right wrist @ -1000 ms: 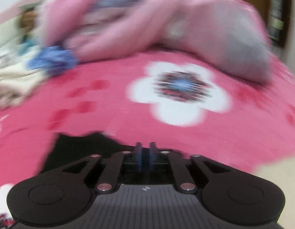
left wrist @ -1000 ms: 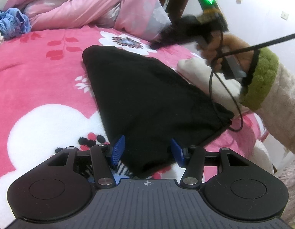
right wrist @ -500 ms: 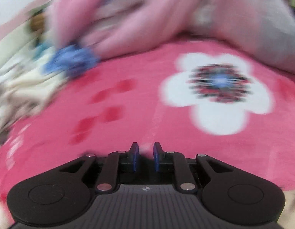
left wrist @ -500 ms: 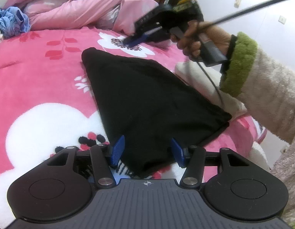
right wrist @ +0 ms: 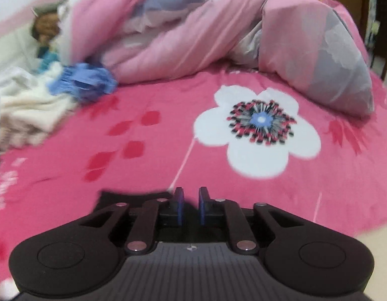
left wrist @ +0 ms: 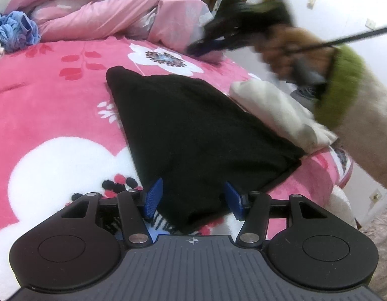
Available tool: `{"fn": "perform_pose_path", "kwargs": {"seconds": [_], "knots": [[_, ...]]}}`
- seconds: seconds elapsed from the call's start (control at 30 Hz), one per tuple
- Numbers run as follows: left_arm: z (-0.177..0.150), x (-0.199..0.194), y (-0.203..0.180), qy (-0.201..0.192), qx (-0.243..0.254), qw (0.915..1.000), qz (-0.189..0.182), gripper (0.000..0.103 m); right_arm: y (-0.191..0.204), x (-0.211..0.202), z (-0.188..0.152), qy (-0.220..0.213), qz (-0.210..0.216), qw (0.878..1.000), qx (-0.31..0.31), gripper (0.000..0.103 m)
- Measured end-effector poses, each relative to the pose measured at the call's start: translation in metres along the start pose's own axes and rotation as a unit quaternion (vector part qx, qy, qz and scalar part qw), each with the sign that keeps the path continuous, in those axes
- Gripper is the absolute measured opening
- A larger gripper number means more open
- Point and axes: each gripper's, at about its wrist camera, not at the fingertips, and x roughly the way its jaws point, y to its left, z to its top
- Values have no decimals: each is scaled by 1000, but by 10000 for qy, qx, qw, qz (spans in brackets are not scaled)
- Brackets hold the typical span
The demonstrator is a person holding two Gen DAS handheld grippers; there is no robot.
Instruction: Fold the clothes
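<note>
Left gripper [left wrist: 192,197] hangs low at the near edge of the bed [left wrist: 55,105], its blue fingers wide apart, one on each side of the near corner of the black garment [left wrist: 193,130]. It holds nothing; whether the pads touch the cloth I cannot tell. The garment lies flat on the pink flowered blanket in a compact, roughly triangular shape, with a neat hem on its right side, and it touches a white folded cloth [left wrist: 276,110] at its right. This shape fits a garment that is already folded and only needs smoothing, and it fits also a garment that waits for one more fold; the pictures do not settle which.

Further to the right, the right gripper [left wrist: 208,46] is in the air above the far side of the bed, blurred, held by a hand [left wrist: 291,47] with a green cuff. In its own view its fingers [right wrist: 179,207] stand with only a narrow gap and nothing is between them.

For good work here, I judge that any grasp should take all layers of the corner together, so the stack does not slide open. The cloth looks thick and soft, so a shallow pinch could slip. Edges should stay lined up, and the white cloth beside should not be dragged.
</note>
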Motion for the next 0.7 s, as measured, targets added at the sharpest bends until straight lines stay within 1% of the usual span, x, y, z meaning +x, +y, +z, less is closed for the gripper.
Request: {"fn": "perform_pose_path", "kwargs": {"seconds": [0.07, 0.1, 0.17, 0.2, 0.23, 0.3, 0.37, 0.57, 0.63, 0.67, 0.7], "knots": [[1, 0, 0, 14, -37, 10000, 12, 56, -5, -3, -8, 228, 349, 9990, 154, 14], [1, 0, 0, 16, -58, 10000, 21, 56, -12, 3, -15, 442, 474, 9973, 349, 14], [1, 1, -1, 14, -52, 10000, 33, 56, -24, 27, -28, 830, 418, 9936, 641, 14], [1, 1, -1, 13, -42, 10000, 37, 56, -33, 36, -36, 917, 317, 9923, 776, 8], [1, 1, -1, 23, -27, 10000, 42, 56, -40, 43, -43, 984, 225, 9909, 893, 6], [2, 1, -2, 57, 7, 10000, 52, 56, -37, 27, -45, 790, 194, 9932, 828, 7], [3, 1, -2, 78, 5, 9999, 63, 56, -33, 12, -48, 595, 164, 9952, 763, 12], [3, 2, -4, 88, 26, 9999, 136, 56, -22, -33, -57, 29, 98, 9983, 575, 12], [3, 3, -5, 92, 34, 9998, 168, 56, -22, -30, -71, 224, 553, 9958, 701, 12], [3, 3, -6, 97, 50, 9998, 180, 56, -26, -23, -80, 421, 572, 9940, 827, 12], [3, 3, -6, 105, 79, 9997, 184, 56, -30, -14, -89, 641, 243, 9937, 883, 11]]}}
